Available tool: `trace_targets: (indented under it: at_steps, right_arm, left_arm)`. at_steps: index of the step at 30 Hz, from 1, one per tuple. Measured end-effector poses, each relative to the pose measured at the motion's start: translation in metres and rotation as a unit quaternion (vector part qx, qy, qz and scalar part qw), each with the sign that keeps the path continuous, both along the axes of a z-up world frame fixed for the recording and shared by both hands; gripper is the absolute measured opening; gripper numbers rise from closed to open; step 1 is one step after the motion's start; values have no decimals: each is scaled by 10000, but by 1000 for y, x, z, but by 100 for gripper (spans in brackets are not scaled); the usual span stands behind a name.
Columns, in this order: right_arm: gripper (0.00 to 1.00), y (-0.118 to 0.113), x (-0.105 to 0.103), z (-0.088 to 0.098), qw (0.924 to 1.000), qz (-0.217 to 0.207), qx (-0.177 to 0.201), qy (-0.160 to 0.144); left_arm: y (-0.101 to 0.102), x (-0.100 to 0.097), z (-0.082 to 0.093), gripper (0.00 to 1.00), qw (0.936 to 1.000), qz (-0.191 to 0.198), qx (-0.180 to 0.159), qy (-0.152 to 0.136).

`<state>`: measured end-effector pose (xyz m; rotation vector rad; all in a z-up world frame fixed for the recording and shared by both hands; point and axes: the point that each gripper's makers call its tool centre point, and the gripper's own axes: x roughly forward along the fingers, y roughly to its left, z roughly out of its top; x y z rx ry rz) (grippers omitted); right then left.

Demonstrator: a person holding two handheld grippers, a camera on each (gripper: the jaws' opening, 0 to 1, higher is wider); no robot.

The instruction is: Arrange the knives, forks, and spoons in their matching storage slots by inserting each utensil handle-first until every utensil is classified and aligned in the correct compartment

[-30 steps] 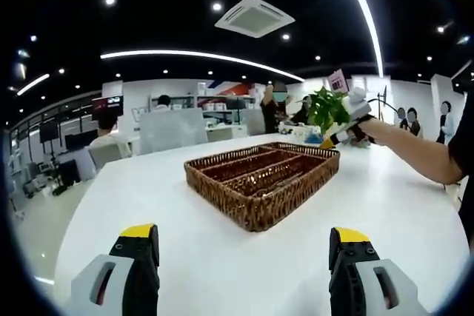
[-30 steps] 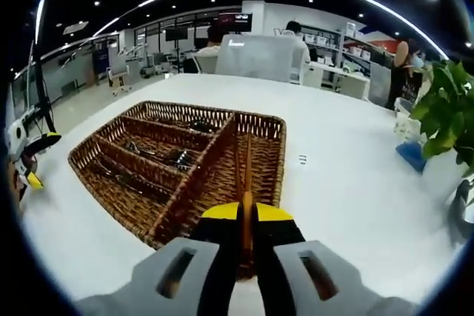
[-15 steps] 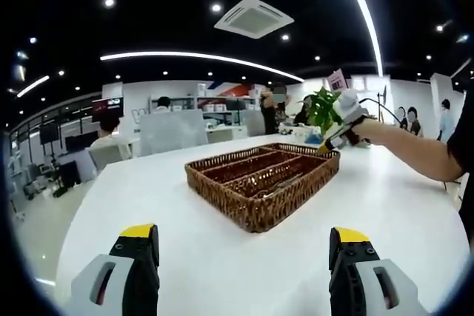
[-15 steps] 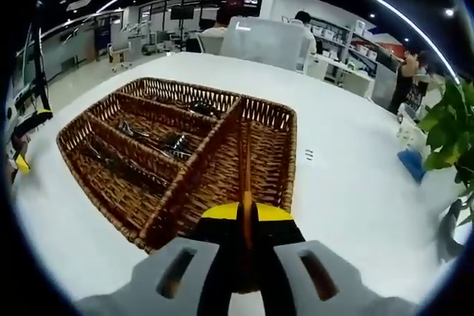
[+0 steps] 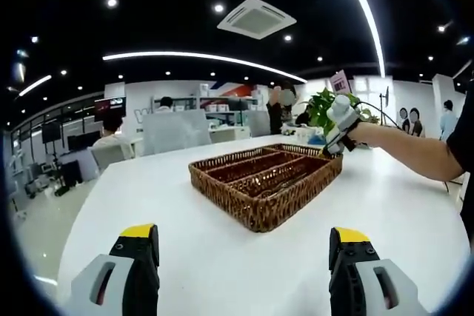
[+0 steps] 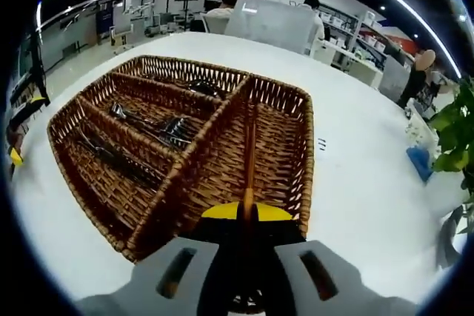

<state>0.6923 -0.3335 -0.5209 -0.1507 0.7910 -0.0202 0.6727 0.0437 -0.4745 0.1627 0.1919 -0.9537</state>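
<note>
A brown woven wicker tray (image 6: 292, 120) with several long compartments sits on the white round worktop (image 6: 363, 175), at the centre of the right gripper view and in the middle of the left gripper view (image 5: 259, 212). In the right gripper view, the compartments on the left of the frame hold dark metal utensils (image 6: 159, 129), lying lengthwise; which are knives, forks or spoons cannot be told. The wide compartment to the right of the centre divider holds a slim brown wooden-handled utensil (image 6: 250, 149), running from the middle of the frame down to the right tongs (image 6: 247, 212), whose yellow-tipped jaws are pressed together on its near end. In the left gripper view, the left tongs (image 5: 244, 246) stand at the bottom of the frame with jaws wide apart and nothing between them, above bare worktop. At the upper right of that view, the right tongs reach over the tray's far end, beside a green leafy potted plant (image 5: 322, 105).
</note>
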Motion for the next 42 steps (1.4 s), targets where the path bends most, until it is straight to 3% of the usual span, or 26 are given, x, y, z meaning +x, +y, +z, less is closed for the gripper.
trace_targets:
  at_steps: [7, 11, 15, 17, 19, 22, 23, 25, 26, 27, 29, 30, 32, 35, 38, 42]
  right_arm:
    - [4, 2, 0, 0, 9999, 85, 90, 30]
    - [5, 4, 1, 1, 9996, 143, 188, -151]
    - [8, 3, 5, 10, 9976, 458, -260, -446]
    - [15, 12, 4, 11, 9973, 559, -31, -472]
    - [27, 17, 10, 24, 9937, 768, -8, -822]
    - [35, -4, 11, 42, 9906, 550, -511, -1142]
    - [40, -5, 11, 47, 9896, 573, -496, -1220]
    - [61, -9, 15, 57, 9856, 629, -572, -1462]
    - [79, -23, 16, 67, 9809, 373, -876, -1698]
    - [98, -27, 13, 68, 9806, 273, -929, -1705]
    - [94, -25, 8, 70, 9807, 401, -862, -1709]
    - [100, -17, 8, 68, 9822, 464, -428, -1771]
    - [100, -20, 4, 63, 9843, 386, -195, -1714]
    - [100, -23, 0, 64, 9820, 471, -318, -1800]
    - [100, -16, -4, 67, 9787, 622, 56, -1956]
    - [100, -16, -15, 71, 9753, 734, 200, -2074]
  left_arm:
    - [0, 0, 0, 100, 10000, -16, 16, -16]
    - [0, 0, -1, 100, 10000, -19, 27, -6]
    - [3, 2, 0, 100, 10000, 24, 11, -1]
    - [4, 2, 1, 100, 10000, 35, -17, 0]
    - [4, 2, 2, 100, 10000, 43, -24, -11]
    - [3, 2, 2, 100, 10000, 37, -38, 10]
    - [4, 2, 2, 100, 10000, 44, -45, 4]
    - [3, 2, 4, 100, 10000, 35, -87, 2]
    - [3, 2, 4, 100, 9999, 26, -99, 3]
    - [2, 1, 4, 100, 9999, 18, -103, -2]
    - [1, 0, 4, 100, 9999, -6, -102, 7]
    - [0, 0, 4, 100, 9999, -3, -101, 7]
    - [0, 1, 4, 100, 9999, 1, -122, 18]
    - [1, 2, 3, 100, 9999, 36, -140, 24]
    - [0, 2, 4, 100, 9998, 27, -204, 49]
    - [-2, 1, 6, 100, 9997, -6, -243, 49]
